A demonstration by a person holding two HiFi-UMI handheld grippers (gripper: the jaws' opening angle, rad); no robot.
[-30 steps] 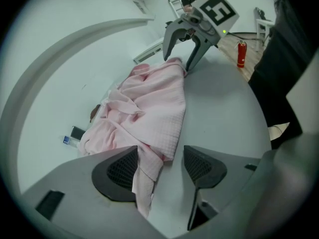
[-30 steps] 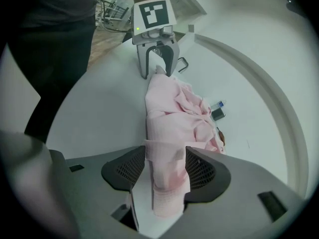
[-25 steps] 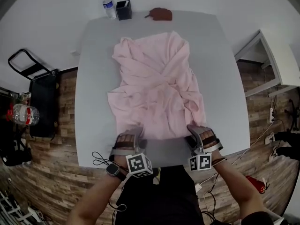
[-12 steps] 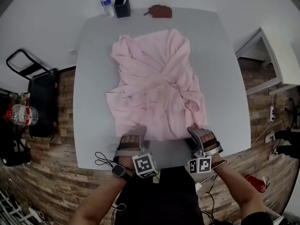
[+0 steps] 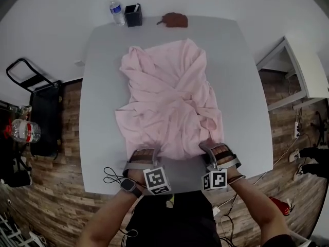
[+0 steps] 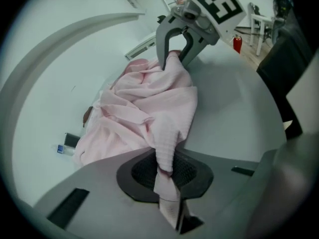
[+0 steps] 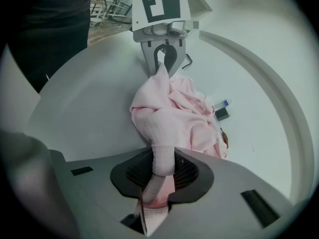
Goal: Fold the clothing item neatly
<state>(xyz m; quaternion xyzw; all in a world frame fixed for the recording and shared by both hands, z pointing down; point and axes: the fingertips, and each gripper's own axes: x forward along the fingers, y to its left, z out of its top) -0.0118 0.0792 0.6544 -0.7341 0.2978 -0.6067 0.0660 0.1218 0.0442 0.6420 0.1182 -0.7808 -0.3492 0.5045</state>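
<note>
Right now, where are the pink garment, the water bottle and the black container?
pink garment (image 5: pixel 169 102), head view, middle of the fabric.
water bottle (image 5: pixel 117 13), head view, its body.
black container (image 5: pixel 133 16), head view, its front wall.

No legible text — anywhere

Garment (image 5: pixel 169 102) lies on table (image 5: pixel 100 91); bottle (image 5: pixel 117 12), box (image 5: pixel 133 15), pouch (image 5: pixel 175 20) behind it.

Head view: near hem of pink garment (image 5: pixel 169 102) hidden under left gripper (image 5: pixel 145 152) & right gripper (image 5: pixel 213 147). Gripper views: both jaw pairs, just closed further, pinch cloth; fold covers gripping faces. Bottle (image 5: pixel 116 12) label too small to read. Brown item (image 5: pixel 175 19) at far edge of table (image 5: pixel 97 112): type indeterminate. White furniture (image 5: pixel 306 71) cut by R edge; forearms (image 5: pixel 110 217) by bottom edge.
</note>
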